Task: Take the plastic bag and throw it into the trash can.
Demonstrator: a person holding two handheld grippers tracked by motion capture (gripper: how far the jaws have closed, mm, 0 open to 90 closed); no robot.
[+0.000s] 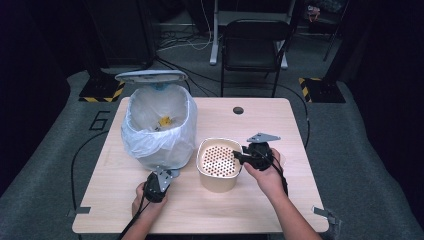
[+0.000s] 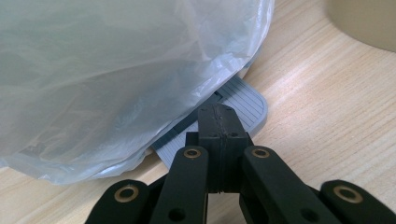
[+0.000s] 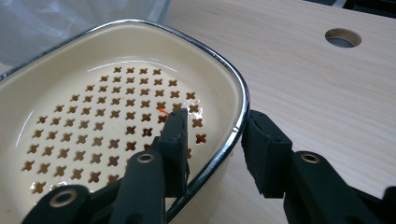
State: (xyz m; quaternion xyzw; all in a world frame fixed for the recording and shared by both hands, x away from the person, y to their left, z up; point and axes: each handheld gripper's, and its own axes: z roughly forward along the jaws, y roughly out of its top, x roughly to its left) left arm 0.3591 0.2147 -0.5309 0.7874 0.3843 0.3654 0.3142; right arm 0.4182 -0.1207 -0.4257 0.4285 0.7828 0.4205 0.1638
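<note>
The left gripper [image 2: 219,126] is clenched with nothing between its jaws, pressing on the grey pedal [image 2: 243,102] of the bin [image 1: 159,125] near the table's [image 1: 295,150] left edge. The right gripper [image 3: 215,135] is straddling the rim of the basket [image 3: 116,121] at the table's middle, one jaw inside, one outside, not yet gripping it.

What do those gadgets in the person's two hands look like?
Each is a black hand-held gripper with two blocky jaws on hinged bars pinned with brass-coloured rivets. The left hand-held gripper and the right hand-held gripper each carry a grey three-cornered plate on top. A black cable trails back from each along the forearm. The forearms are bare, with no sleeves showing.
</note>
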